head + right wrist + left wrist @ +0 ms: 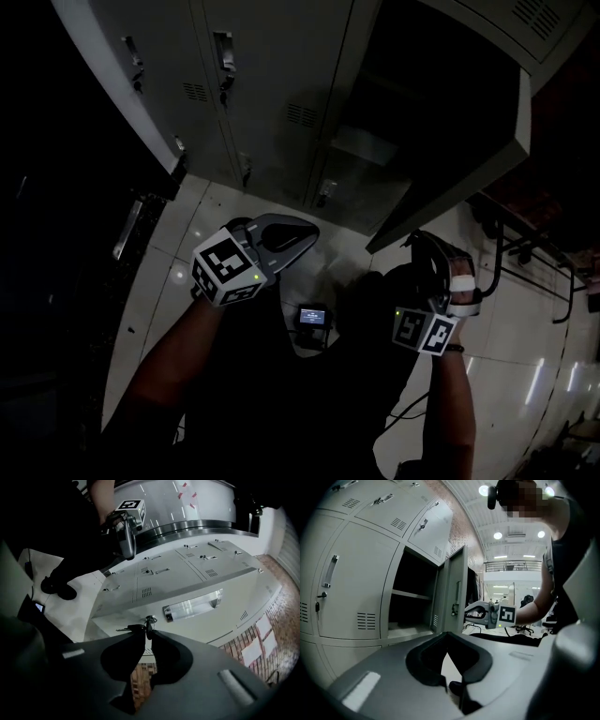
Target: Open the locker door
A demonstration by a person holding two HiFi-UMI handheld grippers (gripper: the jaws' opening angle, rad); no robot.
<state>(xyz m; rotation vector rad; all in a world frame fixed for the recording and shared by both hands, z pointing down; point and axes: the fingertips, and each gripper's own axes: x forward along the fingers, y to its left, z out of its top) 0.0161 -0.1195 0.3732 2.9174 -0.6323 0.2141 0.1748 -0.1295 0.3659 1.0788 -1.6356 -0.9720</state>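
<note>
Right jaws: drawn nearly together, their dark tips pinching a small dark key (135, 627) that sits in a round silver lock (150, 618).
Right gripper (146, 633): dark grey, reaching up to the free edge of the open door. In the head view it sits at the lower right, below that door.
Left jaws: pressed together at the tips, with nothing between them.
Left gripper (448, 637): grey, held low and well apart from the lockers, pointing toward the open compartment.
Grey metal locker door (220, 623): swung open and standing out from the locker bank. The lock is on its face, just beside the handle.
Long shiny chrome pull handle (192, 605): fixed flat on the door face, beyond the jaws in the right gripper view.
Open compartment (412, 606): dark inside, with one pale shelf (410, 594) across it. It lies directly left of the open door in the left gripper view.
Closed grey lockers (356, 583): these surround the open one, each with vent slots and a pull handle.
Glossy white tiled floor (178, 253): it runs under the lockers and the person.
Person: bare forearms lead to both grippers.
</note>
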